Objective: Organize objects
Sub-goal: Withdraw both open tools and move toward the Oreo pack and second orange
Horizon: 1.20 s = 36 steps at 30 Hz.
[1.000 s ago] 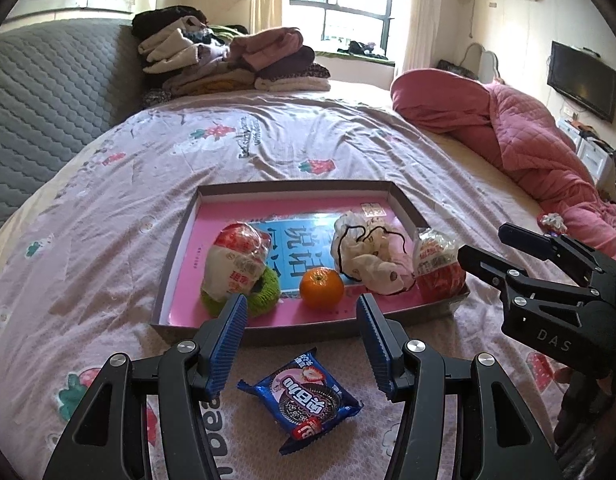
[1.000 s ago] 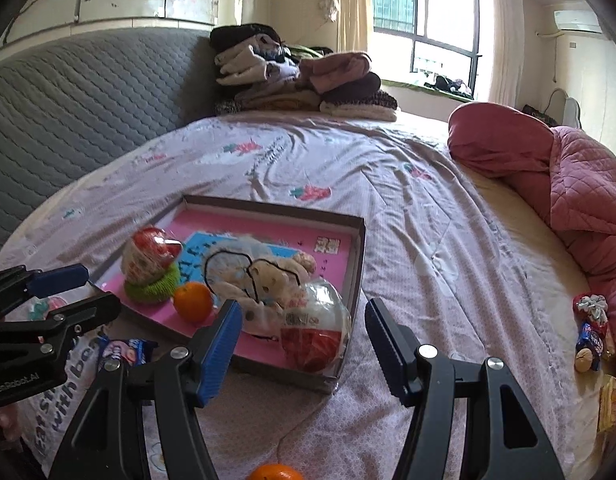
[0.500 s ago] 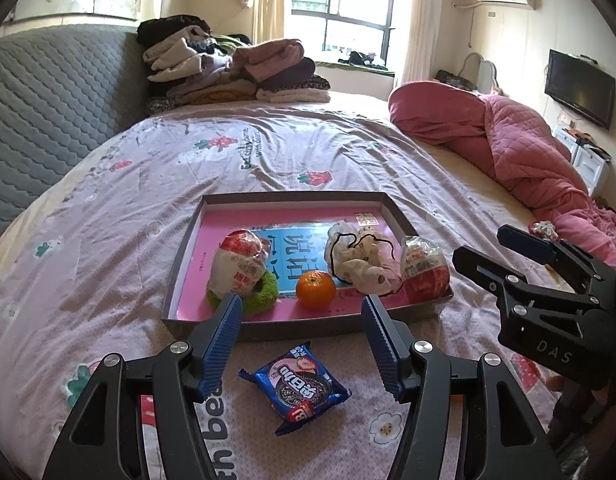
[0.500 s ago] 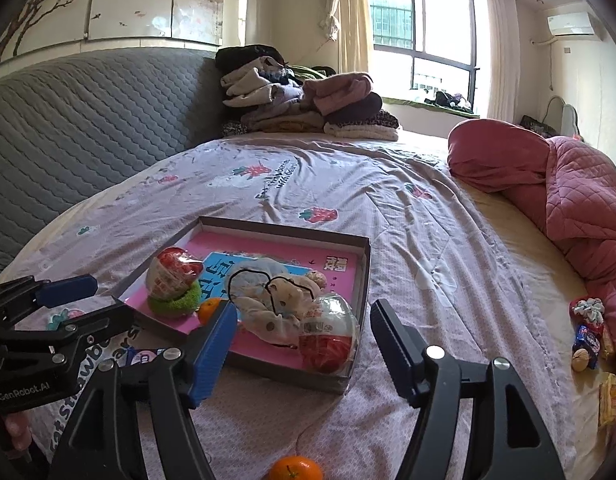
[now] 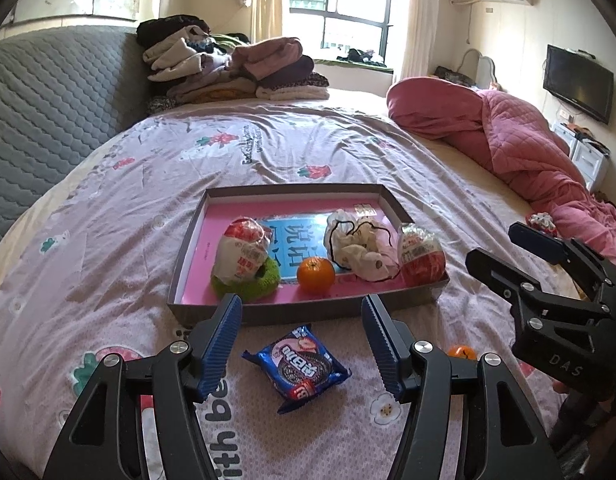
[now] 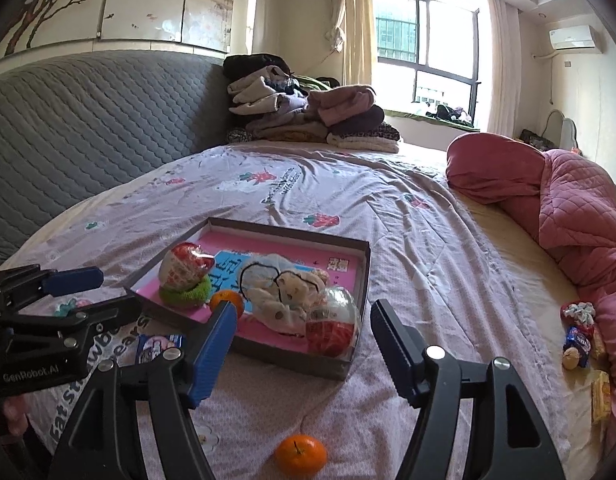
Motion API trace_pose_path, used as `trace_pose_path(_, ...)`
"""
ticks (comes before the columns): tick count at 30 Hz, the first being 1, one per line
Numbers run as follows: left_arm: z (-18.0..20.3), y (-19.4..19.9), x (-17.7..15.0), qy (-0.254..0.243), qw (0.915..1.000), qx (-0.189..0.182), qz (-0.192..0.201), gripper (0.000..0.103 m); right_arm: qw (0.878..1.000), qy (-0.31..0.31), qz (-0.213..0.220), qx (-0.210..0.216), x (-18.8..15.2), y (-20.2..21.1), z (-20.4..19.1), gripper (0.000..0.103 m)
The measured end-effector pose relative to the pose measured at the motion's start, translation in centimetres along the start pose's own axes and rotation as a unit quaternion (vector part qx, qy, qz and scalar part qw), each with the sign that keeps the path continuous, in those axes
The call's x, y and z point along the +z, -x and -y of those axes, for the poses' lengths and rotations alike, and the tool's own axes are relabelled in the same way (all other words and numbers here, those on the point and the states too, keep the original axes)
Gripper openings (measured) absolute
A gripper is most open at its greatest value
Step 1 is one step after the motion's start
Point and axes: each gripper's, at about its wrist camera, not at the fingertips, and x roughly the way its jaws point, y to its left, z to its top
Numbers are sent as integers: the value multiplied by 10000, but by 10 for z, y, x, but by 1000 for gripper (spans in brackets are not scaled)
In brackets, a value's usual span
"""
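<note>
Left wrist view: left gripper (image 5: pixel 302 332), jaws wide apart, nothing held, above blue cookie packet (image 5: pixel 296 364) lying on the bedsheet (image 5: pixel 108 208) just before the shallow box (image 5: pixel 308 314). Box contents: wrapped egg on green knit ring (image 5: pixel 244 258), orange (image 5: pixel 315 275), drawstring pouch (image 5: pixel 357 246), second wrapped egg (image 5: pixel 421 256). Right wrist view: right gripper (image 6: pixel 304 346), jaws wide, empty; loose orange (image 6: pixel 300 453) on the sheet below it, apart from the box; small snacks (image 6: pixel 577 340) near the pink quilt (image 6: pixel 579 216).
</note>
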Motion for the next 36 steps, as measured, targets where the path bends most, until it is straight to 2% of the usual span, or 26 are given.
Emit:
trace_pose_path(29,-8,-26,-55,-197,9981,-82,-581,64,9979,12,-641,66,-44,-5,-4,69)
trace_pose_path(36,1,-28,-62,-363,9975,-161,-576,64,9968,-1,-792,94,-54,-9,-6,69)
